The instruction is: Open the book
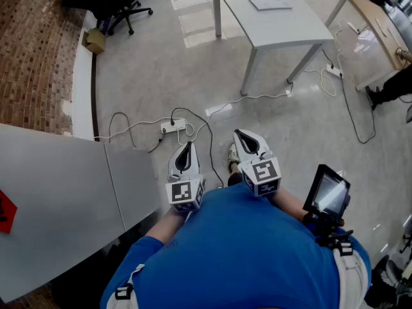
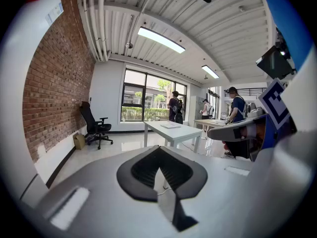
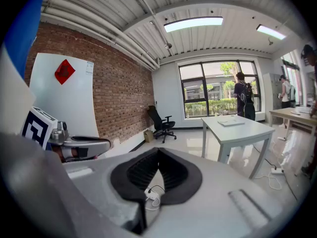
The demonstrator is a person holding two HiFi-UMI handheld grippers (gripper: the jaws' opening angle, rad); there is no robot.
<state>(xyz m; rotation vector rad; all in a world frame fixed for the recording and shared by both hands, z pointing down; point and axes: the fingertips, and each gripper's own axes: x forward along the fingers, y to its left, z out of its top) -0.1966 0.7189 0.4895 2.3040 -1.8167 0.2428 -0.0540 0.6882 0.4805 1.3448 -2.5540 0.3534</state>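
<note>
Not started: left gripper (image 1: 187, 148) and right gripper (image 1: 242, 137) both clenched on nothing, well apart from the white table (image 1: 283, 24) where what looks like the book (image 1: 267, 0) lies flat, apparently closed; approach and opening are left to do.

The person wears a bright blue short-sleeved shirt (image 1: 238, 250), crossed at both shoulders by white straps (image 1: 348, 272) with black buckles (image 1: 123, 292). The left tool (image 1: 187, 148) and the right tool (image 1: 242, 135) are rounded pale grey shells with black ribbed pads (image 1: 185, 159), each bearing a white cube (image 1: 183, 193) printed with black square markers.
</note>
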